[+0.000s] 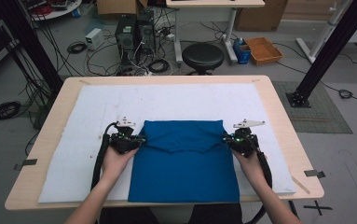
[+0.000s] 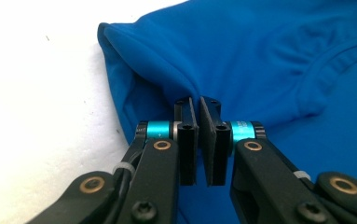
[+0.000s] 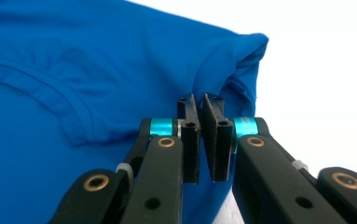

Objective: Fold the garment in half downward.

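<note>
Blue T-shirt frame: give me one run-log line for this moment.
scene: blue T-shirt on white mat | left gripper: shut on shirt's edge | right gripper: shut on opposite edge | top part folded down

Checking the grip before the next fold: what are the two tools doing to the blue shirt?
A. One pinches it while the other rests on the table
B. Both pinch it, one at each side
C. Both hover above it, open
B: the left tool and the right tool each have their jaws closed on a fold of the blue shirt, at opposite side edges.

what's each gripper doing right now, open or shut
Left gripper: shut on the left edge of the blue shirt.
Right gripper: shut on the shirt's right edge.
</note>
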A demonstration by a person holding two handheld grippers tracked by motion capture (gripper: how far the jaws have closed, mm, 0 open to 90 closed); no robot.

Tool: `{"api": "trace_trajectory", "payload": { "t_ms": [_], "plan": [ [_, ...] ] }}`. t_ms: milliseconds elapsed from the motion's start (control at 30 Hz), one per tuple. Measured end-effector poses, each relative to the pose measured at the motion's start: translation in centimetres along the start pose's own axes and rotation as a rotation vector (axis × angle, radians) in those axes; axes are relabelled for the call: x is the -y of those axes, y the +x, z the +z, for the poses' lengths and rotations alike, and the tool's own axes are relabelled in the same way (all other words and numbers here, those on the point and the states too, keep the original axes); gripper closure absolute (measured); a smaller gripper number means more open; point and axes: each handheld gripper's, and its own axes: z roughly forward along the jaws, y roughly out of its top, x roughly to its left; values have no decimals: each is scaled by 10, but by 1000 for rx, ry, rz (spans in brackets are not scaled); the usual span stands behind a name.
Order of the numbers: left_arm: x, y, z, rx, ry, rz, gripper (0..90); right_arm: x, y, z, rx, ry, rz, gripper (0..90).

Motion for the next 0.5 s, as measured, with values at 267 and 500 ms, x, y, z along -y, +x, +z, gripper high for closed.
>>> {"api": "trace_trajectory", "payload": {
  "t_ms": [267,500],
  "plan": [
    [3,-11,-27,55,-4,9,854,6,11,-33,-56,-25,-17,860],
    [14,-29,-52,92,-4,22,854,18,27,-62,-93,-45,-64,861]
  ]
}}
